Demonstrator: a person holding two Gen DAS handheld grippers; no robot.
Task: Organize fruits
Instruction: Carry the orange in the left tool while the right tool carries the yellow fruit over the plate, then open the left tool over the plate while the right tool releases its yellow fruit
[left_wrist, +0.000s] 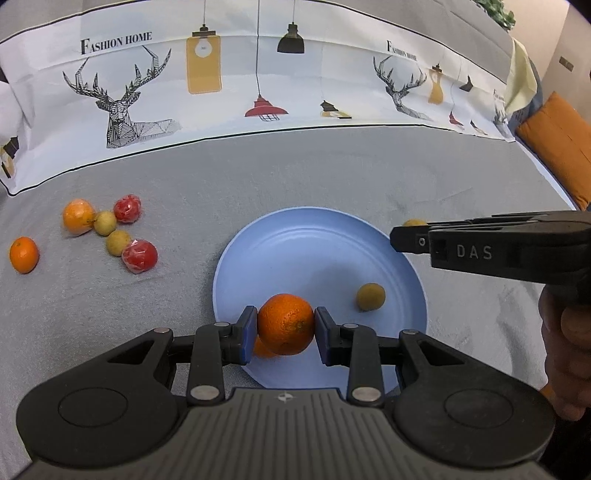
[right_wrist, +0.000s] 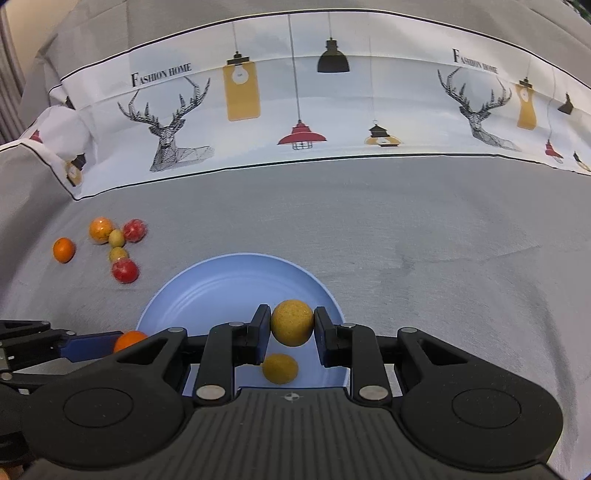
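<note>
"FASHION HOME" showing twice on printed cloth, at 11 and 1 o'clock, beside deer prints. "DAS" showing on right gripper body, 3 o'clock.

Both views are evenly and fairly brightly lit from overhead, with no hard glare. Soft, short shadows are cast beneath the fruit on the blue plate and on the grey cloth. Strong fisheye bending is seen toward the edges, where the printed banner is curved and the corners are darkened. The middle is rendered sharply; the edges are slightly softened. Small highlights are caught on the wrapped red fruits.
</note>
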